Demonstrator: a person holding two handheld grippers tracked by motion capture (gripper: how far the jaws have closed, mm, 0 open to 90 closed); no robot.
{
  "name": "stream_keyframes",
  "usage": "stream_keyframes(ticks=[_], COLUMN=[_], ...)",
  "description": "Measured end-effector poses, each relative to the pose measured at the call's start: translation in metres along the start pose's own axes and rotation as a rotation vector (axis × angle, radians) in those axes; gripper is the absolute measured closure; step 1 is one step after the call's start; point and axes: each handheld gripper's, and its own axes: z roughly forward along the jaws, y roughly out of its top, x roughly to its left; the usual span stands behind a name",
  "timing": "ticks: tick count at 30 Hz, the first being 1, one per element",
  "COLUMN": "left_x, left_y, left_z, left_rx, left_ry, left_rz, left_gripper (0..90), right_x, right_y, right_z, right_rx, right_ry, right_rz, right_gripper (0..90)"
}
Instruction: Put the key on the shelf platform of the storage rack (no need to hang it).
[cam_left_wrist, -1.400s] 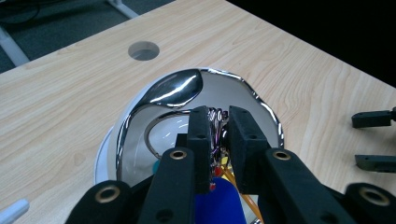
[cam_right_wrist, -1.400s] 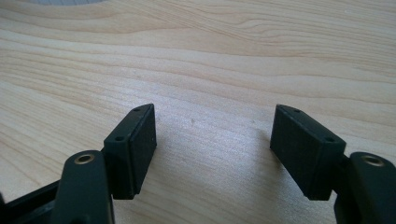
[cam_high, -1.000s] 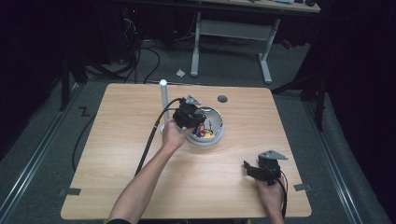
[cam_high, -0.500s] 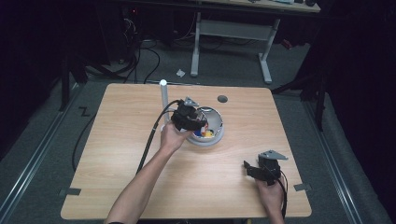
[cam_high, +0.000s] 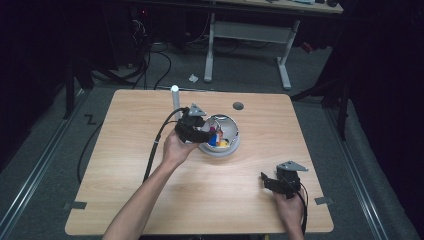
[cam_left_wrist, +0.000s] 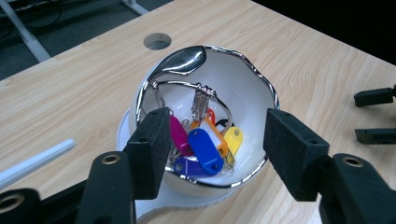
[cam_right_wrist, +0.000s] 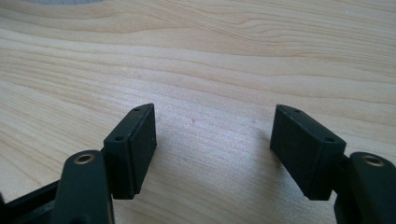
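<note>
A white bowl (cam_left_wrist: 261, 84) with a chrome rim sits at mid-table (cam_high: 227, 149). Inside lies a bunch of coloured key tags (cam_left_wrist: 205, 144) on metal rings, also visible from above (cam_high: 216, 140). My left gripper (cam_left_wrist: 222, 140) hovers at the bowl's left rim (cam_high: 207, 134). Its jaws have just been opening and stand apart over the tags, with nothing pressed between the pads. My right gripper (cam_right_wrist: 215, 144) rests low over bare wood near the front right (cam_high: 266, 182), open and empty.
A white upright post (cam_high: 175, 100) stands just behind the left hand and appears as a tube (cam_left_wrist: 35, 161) in the left gripper view. A round hole (cam_high: 238, 106) pierces the table (cam_high: 125, 200) behind the bowl. The left gripper's cable trails toward the front left.
The left gripper has drawn back a little to the left from over the bowl and risen slightly. The right hand has stayed put.
</note>
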Motion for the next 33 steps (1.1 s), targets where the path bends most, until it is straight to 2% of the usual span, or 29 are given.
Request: stream_keyframes(ticks=[5,6,10,16,23,26,29,31,33], left_x=[0.003,0.002,0.002,0.005,0.007,0.008,0.010,0.012,0.013], left_y=[0.006,0.007,0.009,0.015,0.023,0.025,0.027,0.027,0.028], left_z=[-0.011,-0.013,-0.022,-0.033,-0.046,-0.052,-0.059,-0.062,-0.067], left_rx=[-0.003,-0.003,0.001,-0.006,-0.023,-0.024,-0.026,-0.029,-0.030], left_ry=[0.002,0.006,-0.011,-0.012,-0.019,-0.026,-0.039,-0.047,-0.046], left_rz=[0.006,-0.012,0.002,0.000,-0.021,-0.046,-0.054,-0.045,-0.061], left_gripper=[41.6,41.7,41.8,41.7,41.7,41.7,41.7,41.7,41.7], right_x=[0.000,0.000,0.000,0.000,0.000,0.000,0.000,0.000,0.000], right_y=[0.000,0.000,0.000,0.000,0.000,0.000,0.000,0.000,0.000], right_z=[0.000,0.000,0.000,0.000,0.000,0.000,0.000,0.000,0.000], right_rx=[0.000,0.000,0.000,0.000,0.000,0.000,0.000,0.000,0.000], right_ry=[0.000,0.000,-0.002,-0.002,-0.002,-0.001,-0.002,-0.002,-0.002], right_rz=[0.000,0.001,0.001,0.001,0.001,0.001,0.001,0.001,0.002], right_gripper=[31.7,31.7,31.7,31.7,31.7,31.7,31.7,31.7,31.7])
